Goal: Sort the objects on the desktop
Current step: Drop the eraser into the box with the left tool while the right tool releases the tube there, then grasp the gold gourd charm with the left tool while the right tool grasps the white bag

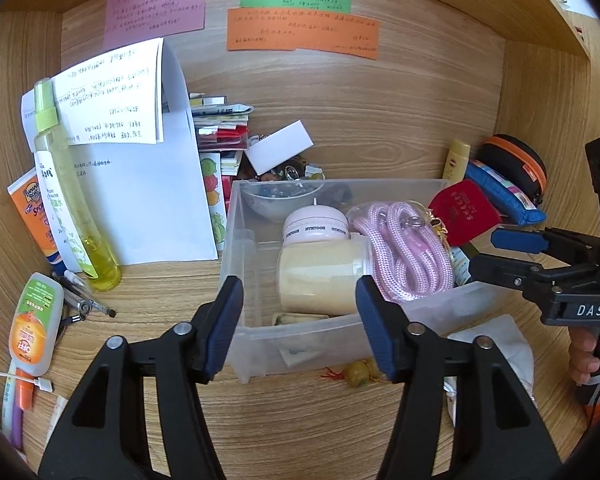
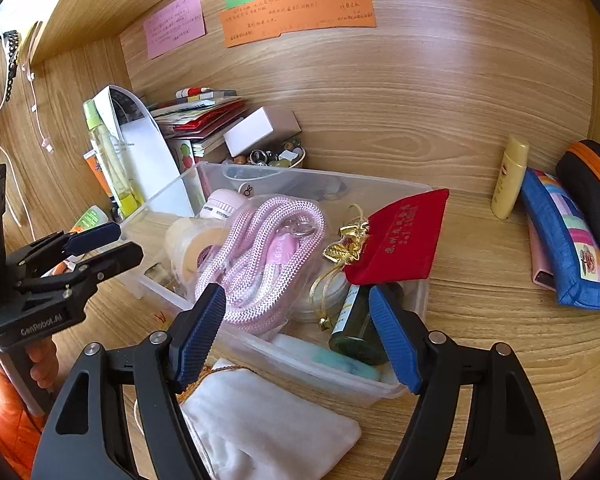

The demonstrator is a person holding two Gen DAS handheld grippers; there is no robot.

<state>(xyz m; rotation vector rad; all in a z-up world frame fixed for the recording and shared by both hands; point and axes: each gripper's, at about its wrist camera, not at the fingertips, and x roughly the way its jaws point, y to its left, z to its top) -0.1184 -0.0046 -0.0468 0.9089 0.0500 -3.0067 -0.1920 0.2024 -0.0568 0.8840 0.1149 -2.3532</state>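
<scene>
A clear plastic bin [image 1: 236, 240] sits mid-desk holding a pink rope [image 1: 404, 256], a beige tape roll [image 1: 320, 276], a pink round gadget [image 1: 314, 226] and a white bowl [image 1: 284, 200]. My left gripper [image 1: 298, 300] hovers open over the bin's near-left corner, the tape roll beyond its fingers and untouched. A red pouch [image 2: 400, 236] with a gold tassel leans on the bin's right rim, and a dark green bottle [image 2: 356, 328] lies below it. My right gripper [image 2: 296, 304] stands open over the bin's near wall [image 2: 300, 364], holding nothing. A white cloth pouch [image 2: 268, 428] lies beneath it.
Left of the bin are a yellow spray bottle [image 1: 68, 200], an orange sunscreen tube [image 1: 34, 216], papers [image 1: 140, 184] and an orange-labelled bottle [image 1: 32, 328]. At the right are a yellow bottle [image 2: 508, 180], a blue pencil case [image 2: 568, 248] and a black case [image 2: 592, 188]. A bead charm [image 1: 358, 372] lies before the bin.
</scene>
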